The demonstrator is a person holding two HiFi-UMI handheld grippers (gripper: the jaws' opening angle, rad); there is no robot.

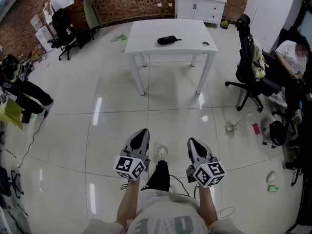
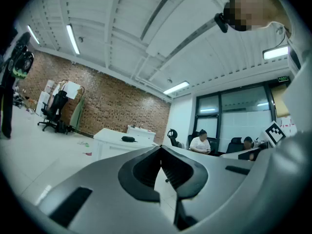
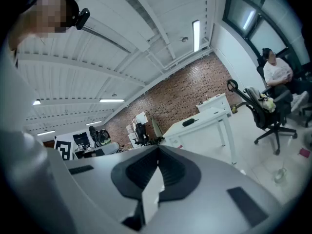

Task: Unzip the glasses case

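A black glasses case point(image 1: 167, 40) lies on a white table point(image 1: 146, 33) far ahead, across the tiled floor. The case is also small and dark on the table in the left gripper view point(image 2: 128, 139) and in the right gripper view point(image 3: 188, 122). My left gripper point(image 1: 142, 132) and right gripper point(image 1: 192, 142) are held low near my body, far from the table. Both have their jaws closed tip to tip with nothing between them, as the gripper views show for the left gripper point(image 2: 160, 147) and the right gripper point(image 3: 157, 148).
A black office chair point(image 1: 251, 72) stands right of the table, with a seated person point(image 1: 292, 55) beyond it. A white cabinet point(image 1: 200, 5) is against the brick wall. Chairs and clutter point(image 1: 66, 28) sit at the left. Small items point(image 1: 255, 128) litter the floor at the right.
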